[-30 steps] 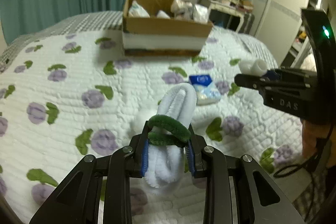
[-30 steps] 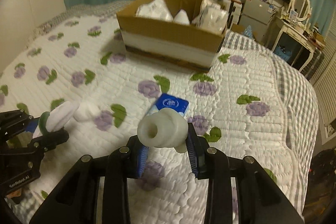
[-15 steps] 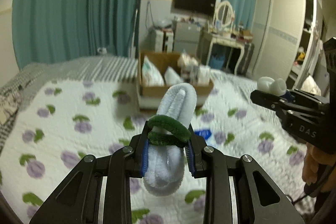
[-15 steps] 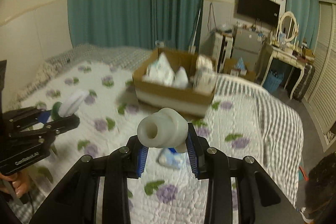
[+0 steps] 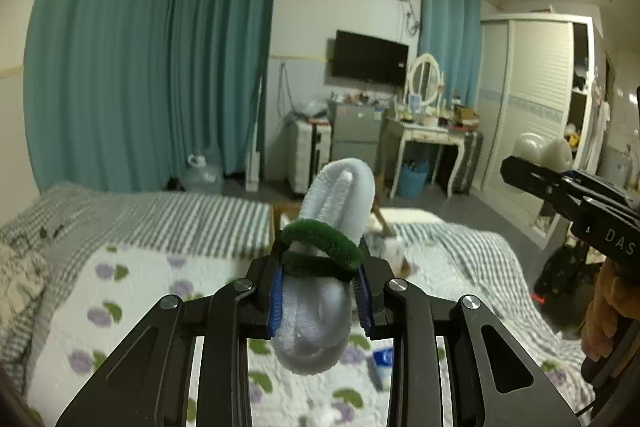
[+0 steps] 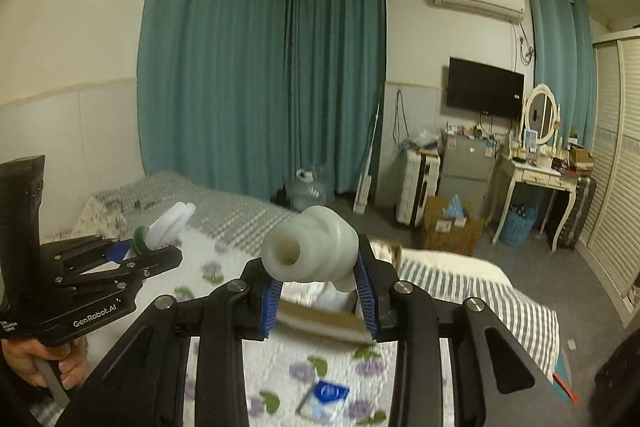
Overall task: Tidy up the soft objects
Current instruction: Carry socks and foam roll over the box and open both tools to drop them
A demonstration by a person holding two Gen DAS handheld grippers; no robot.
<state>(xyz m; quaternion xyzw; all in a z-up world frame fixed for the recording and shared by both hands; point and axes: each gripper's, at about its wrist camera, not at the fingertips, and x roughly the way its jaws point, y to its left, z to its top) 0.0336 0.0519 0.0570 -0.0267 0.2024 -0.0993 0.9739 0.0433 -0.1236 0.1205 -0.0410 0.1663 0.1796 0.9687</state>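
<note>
1. We find the left gripper (image 5: 320,291) clamped on a white fuzzy roll (image 5: 328,267) bound by a green fuzzy band (image 5: 320,247); the grip is unchanged from a second ago.
2. We find the right gripper (image 6: 318,293) clamped on a pale knotted soft piece (image 6: 312,247), also unchanged.
3. Both grippers have risen: earlier they sat low over the quilted bed (image 5: 132,291); now both are held well above the bed, and curtains, television and ceiling fill the views.
4. The cardboard box (image 6: 320,315), earlier well ahead on the bed, now lies largely hidden behind the right gripper's fingers.
5. The blue tissue pack (image 6: 326,399) remains on the bed, on the near side of the box.
</note>
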